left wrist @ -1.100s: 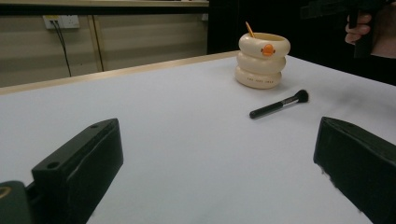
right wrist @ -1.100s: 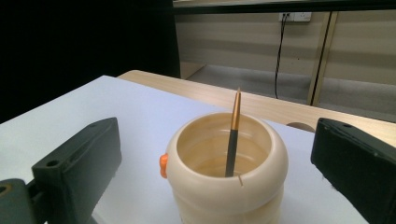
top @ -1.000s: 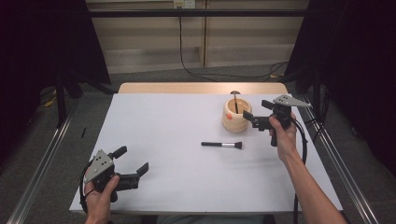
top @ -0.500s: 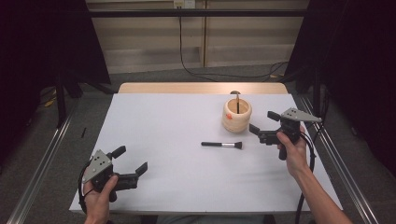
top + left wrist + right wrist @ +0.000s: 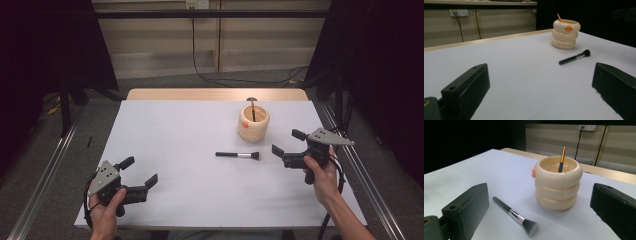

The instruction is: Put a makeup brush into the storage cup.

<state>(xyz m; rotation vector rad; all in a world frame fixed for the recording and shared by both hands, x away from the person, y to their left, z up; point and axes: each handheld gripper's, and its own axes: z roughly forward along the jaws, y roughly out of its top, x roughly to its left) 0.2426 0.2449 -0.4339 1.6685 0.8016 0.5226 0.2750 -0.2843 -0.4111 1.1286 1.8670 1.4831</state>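
Note:
A cream ringed cup [image 5: 253,123] stands right of centre on the white table [image 5: 175,135], and a thin orange-and-black brush [image 5: 252,106] stands upright inside it. In front of the cup a black makeup brush [image 5: 238,155] lies flat, bristles pointing right. My right gripper [image 5: 287,142] hovers open just right of that brush's bristles, holding nothing. In the right gripper view the cup [image 5: 557,186] and the lying brush [image 5: 514,215] sit between its wide jaws. My left gripper [image 5: 140,170] rests open near the front left corner, far from both. Its view shows the cup [image 5: 566,33] and brush [image 5: 574,57] in the distance.
A wooden strip [image 5: 215,94] runs along the table's far edge. Metal rails [image 5: 367,185] flank both sides. A cable [image 5: 200,75] trails on the floor behind the table, with dark curtains left and right.
My right gripper has drawn back from beside the cup toward the near side and slightly right, still open. The left gripper, cup and lying brush have stayed put.

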